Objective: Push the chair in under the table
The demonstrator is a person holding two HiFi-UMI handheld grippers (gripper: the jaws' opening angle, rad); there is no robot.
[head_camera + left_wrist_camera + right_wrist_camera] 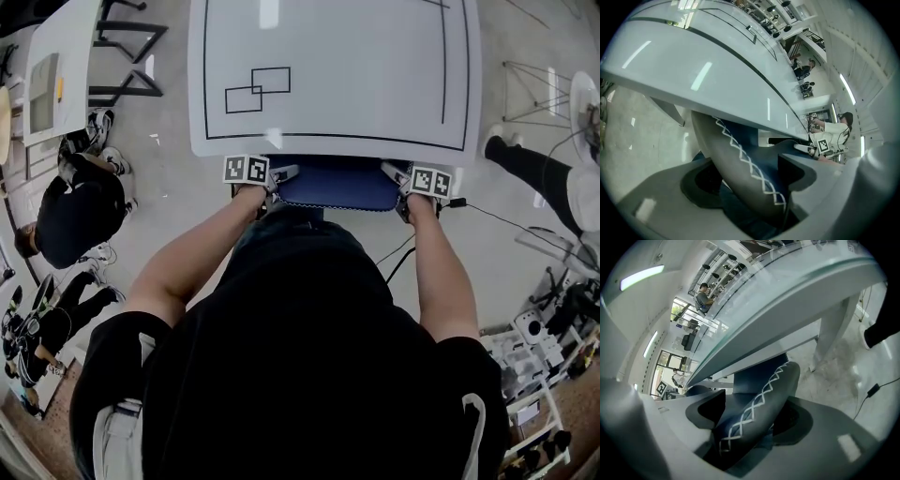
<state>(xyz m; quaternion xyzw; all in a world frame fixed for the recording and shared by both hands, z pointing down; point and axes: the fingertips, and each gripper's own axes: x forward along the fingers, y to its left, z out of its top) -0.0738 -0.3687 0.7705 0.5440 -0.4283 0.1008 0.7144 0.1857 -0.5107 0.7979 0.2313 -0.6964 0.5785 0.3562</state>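
Observation:
The blue chair (337, 183) stands right in front of me, its padded backrest with white cross-stitching half under the near edge of the white table (337, 75). My left gripper (277, 178) grips the backrest's left end and my right gripper (398, 183) its right end. In the left gripper view the stitched backrest edge (740, 159) fills the gap of the left gripper (750, 176), under the table edge (693, 70). In the right gripper view the backrest (759, 404) is clamped the same way in the right gripper (757, 416). The chair's seat and legs are hidden.
A person in black (80, 211) crouches on the floor at the left. Another person's leg (534, 169) reaches in at the right, with a cable (497, 220) across the floor. A second table (56, 66) stands upper left. A white table leg (829, 333) is beside the chair.

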